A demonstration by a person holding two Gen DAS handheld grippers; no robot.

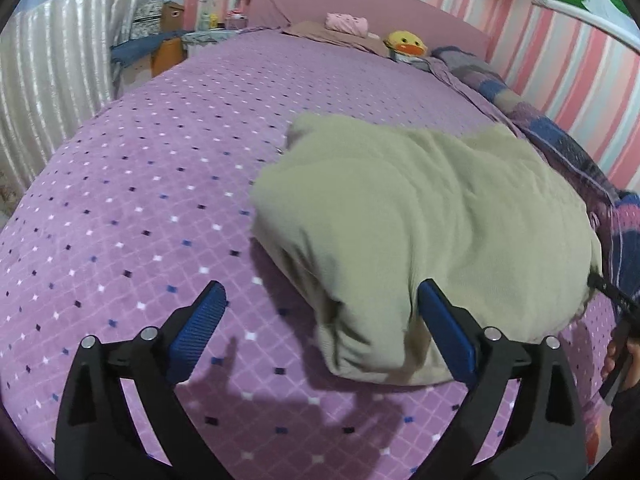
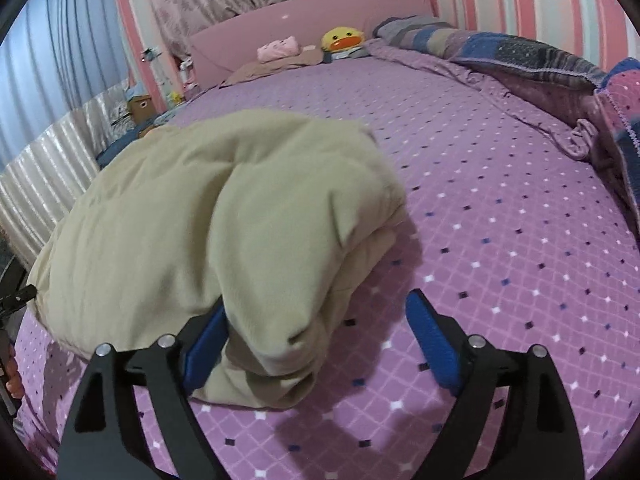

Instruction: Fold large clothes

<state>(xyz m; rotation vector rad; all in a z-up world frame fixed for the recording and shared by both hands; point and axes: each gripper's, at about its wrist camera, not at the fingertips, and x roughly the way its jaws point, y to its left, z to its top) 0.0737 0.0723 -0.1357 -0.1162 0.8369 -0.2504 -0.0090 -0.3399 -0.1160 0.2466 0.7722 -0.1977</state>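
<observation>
A bulky beige garment (image 1: 420, 224) lies folded in a thick bundle on the purple checked bed (image 1: 140, 208). My left gripper (image 1: 320, 300) is open, its jaws spread wide; the garment's near left corner lies between them, against the right pad (image 1: 444, 328). In the right wrist view the same garment (image 2: 208, 216) fills the left half. My right gripper (image 2: 316, 312) is open too, with the garment's near right corner draped over its left pad (image 2: 206, 344). The right pad (image 2: 434, 340) stands free over the bed (image 2: 500, 240).
A pink headboard (image 1: 360, 4), a pink roll (image 1: 346, 24) and a yellow duck toy (image 1: 406, 44) are at the bed's far end. A patchwork blanket (image 2: 560, 68) lies along the striped wall. Curtains (image 1: 52, 80) and a cluttered stand (image 1: 168, 40) are beyond the bed's left side.
</observation>
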